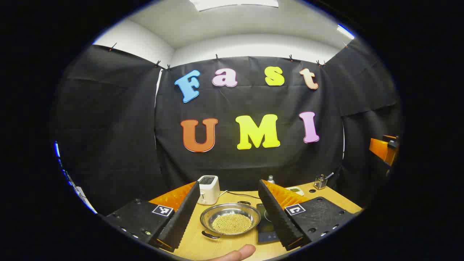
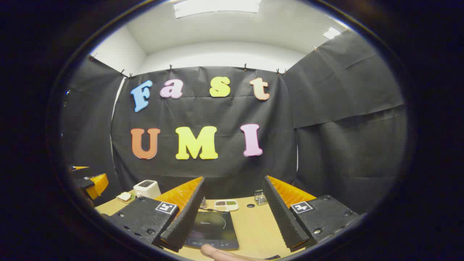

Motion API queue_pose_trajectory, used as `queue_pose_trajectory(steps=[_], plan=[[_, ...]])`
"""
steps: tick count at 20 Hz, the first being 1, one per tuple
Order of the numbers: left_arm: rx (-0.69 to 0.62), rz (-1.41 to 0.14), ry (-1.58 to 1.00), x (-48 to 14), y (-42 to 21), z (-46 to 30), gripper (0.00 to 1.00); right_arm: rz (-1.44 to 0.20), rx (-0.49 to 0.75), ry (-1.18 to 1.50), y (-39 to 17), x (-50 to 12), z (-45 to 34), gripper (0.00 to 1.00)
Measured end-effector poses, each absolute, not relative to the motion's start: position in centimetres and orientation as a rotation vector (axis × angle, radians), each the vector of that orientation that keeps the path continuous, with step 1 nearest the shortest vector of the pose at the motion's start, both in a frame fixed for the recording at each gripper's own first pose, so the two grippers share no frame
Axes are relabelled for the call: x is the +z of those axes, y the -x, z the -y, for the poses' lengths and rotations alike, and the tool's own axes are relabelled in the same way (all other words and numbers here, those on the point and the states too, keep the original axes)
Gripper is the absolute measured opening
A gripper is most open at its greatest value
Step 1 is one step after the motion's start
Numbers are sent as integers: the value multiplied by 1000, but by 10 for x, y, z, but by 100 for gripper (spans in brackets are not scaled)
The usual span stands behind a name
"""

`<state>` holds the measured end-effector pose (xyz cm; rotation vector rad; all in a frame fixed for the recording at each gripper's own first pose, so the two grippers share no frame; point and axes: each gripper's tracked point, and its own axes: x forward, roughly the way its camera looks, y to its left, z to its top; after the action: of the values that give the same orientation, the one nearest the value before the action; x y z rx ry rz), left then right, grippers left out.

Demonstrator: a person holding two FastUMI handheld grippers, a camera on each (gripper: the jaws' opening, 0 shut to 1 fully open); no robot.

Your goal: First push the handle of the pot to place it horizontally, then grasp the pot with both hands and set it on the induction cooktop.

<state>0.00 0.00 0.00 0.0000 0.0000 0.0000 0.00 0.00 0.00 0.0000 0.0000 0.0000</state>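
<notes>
One steel pot (image 1: 230,218) of yellow grains at 6 o'clock on the wooden table (image 1: 203,244), one induction cooktop (image 2: 213,224) at its 3 o'clock, one white toaster (image 1: 208,189) behind, left gripper (image 1: 228,217) and right gripper (image 2: 230,217) both spread, empty

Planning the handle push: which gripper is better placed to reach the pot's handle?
Left, probably. In the left gripper view the pot sits between its open fingers, its handle on the near-left side. The right gripper faces the induction cooktop instead.
</notes>
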Motion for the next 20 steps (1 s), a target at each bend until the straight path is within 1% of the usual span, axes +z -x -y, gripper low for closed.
queue_pose_trajectory(steps=[8,14,20], plan=[[-14,-6,34,-5,3,-6,96,-6,15,29,-4,-11,3,96],[-19,-3,62,-4,4,-9,96,18,12,35,-1,-5,3,96],[-50,-19,50,-14,1,-5,96,41,29,49,6,-5,-5,96]])
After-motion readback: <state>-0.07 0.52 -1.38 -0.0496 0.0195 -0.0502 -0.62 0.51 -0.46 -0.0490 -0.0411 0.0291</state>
